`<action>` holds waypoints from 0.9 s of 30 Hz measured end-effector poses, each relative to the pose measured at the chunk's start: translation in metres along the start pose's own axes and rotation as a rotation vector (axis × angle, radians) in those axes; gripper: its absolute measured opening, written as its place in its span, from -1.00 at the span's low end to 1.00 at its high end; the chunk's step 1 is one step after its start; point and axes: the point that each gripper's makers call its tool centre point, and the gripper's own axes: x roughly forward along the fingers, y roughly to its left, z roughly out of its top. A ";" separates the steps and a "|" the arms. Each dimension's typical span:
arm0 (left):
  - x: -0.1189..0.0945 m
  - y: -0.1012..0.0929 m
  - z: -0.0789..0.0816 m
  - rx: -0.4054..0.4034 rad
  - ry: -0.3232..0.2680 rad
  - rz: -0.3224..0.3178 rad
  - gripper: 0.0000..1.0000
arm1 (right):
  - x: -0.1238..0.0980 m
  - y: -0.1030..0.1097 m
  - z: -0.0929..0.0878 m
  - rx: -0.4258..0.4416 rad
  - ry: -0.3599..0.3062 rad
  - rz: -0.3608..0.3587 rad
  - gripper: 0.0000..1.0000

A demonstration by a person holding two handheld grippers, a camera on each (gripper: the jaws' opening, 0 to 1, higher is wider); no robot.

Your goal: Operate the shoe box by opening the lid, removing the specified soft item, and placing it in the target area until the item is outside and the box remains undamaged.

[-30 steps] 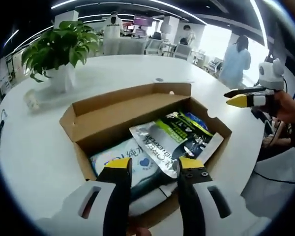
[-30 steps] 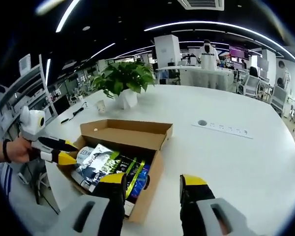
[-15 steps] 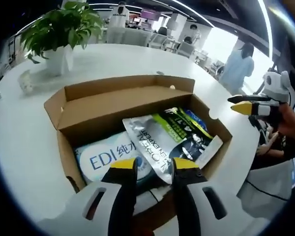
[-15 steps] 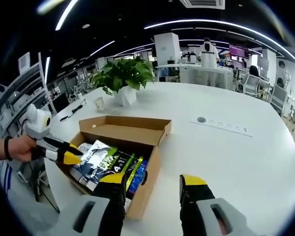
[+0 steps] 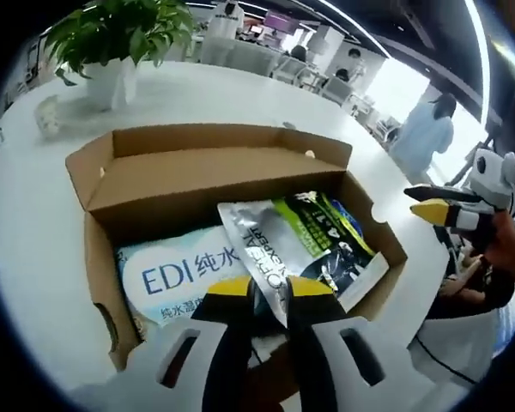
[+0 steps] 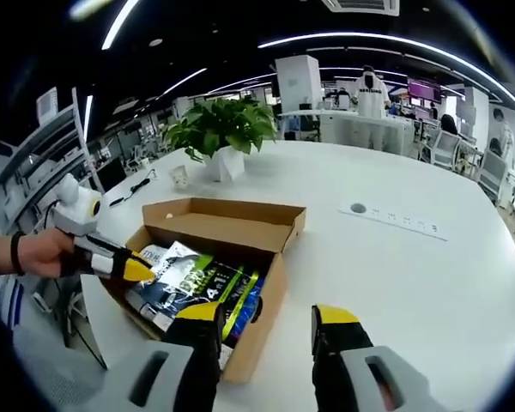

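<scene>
The shoe box [image 5: 215, 172] sits open on the white counter [image 5: 34, 223], its lid [image 5: 210, 146] folded back on the far side. Inside lie a silver and green pouch [image 5: 300, 245] on top, tilted, and a white and blue soft pack [image 5: 176, 275] printed "EDI" beneath it on the left. In the left gripper view the left gripper [image 5: 264, 292] is down at the box's near edge, its yellow-tipped fingers [image 5: 232, 290] nearly together with the near corner of the pouch between them; whether they actually grip it cannot be told. The right gripper [image 5: 442, 206], held in a hand [image 5: 511, 249], hovers right of the box, apart from it.

In the right gripper view the right gripper [image 6: 270, 319] hangs over the counter [image 6: 395, 275] just right of the box [image 6: 232, 249], fingers [image 6: 335, 319] spread and holding nothing. The left gripper [image 6: 124, 266], held by a hand [image 6: 39, 253], reaches its tips over the box's left edge onto the pouch [image 6: 193, 283].

A potted plant [image 6: 219, 137] stands far behind the box, and a small white object [image 5: 45, 129] lies beside it
</scene>
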 end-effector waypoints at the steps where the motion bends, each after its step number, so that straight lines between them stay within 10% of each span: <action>1: 0.000 0.002 0.000 -0.033 -0.002 0.003 -0.78 | 0.001 0.003 0.000 -0.001 0.002 0.006 -0.24; 27: -0.008 -0.004 -0.010 -0.042 -0.005 0.015 -1.00 | 0.020 0.039 -0.012 -0.062 0.062 0.085 -0.31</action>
